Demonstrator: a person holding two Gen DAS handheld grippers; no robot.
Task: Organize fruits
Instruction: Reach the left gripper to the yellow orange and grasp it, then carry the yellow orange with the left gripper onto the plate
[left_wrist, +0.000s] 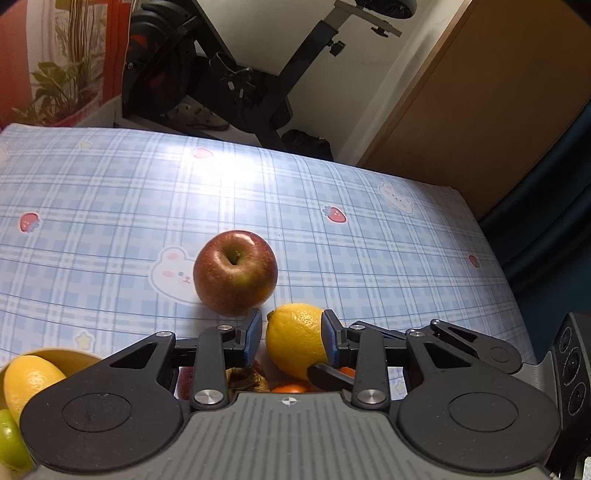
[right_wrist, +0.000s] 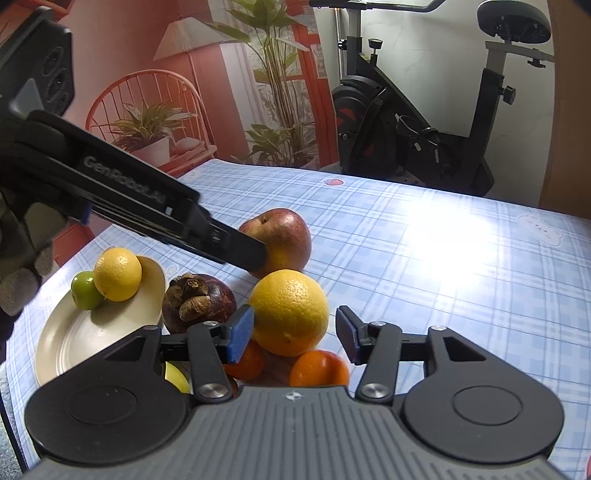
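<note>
1. Fruits lie in two groups on the counter (right_wrist: 424, 236): a plate (right_wrist: 77, 339) at the left carries a lemon (right_wrist: 117, 273) and a small green fruit (right_wrist: 85, 290); beside it sit a mangosteen (right_wrist: 199, 302), a red apple (right_wrist: 284, 240), a large yellow citrus (right_wrist: 290, 312) and two small oranges (right_wrist: 319, 369).

2. Left tool (left_wrist: 291, 338) has its pads set to either side of the large yellow citrus (left_wrist: 295, 339). The right pad touches the peel; the left pad seems just off it, so the grip looks not yet firm. The red apple (left_wrist: 235, 271) stands just beyond, close to the left pad.

3. Right tool (right_wrist: 295, 332) is spread apart and holds nothing, with the same citrus between and beyond its pads.

4. Judged step: picking up the citrus to join the fruit on the plate.

5. Next move calls for closing fully on the citrus, lifting it clear without nudging the apple or the oranges under it, then carrying it left to a bare part of the plate.
</note>
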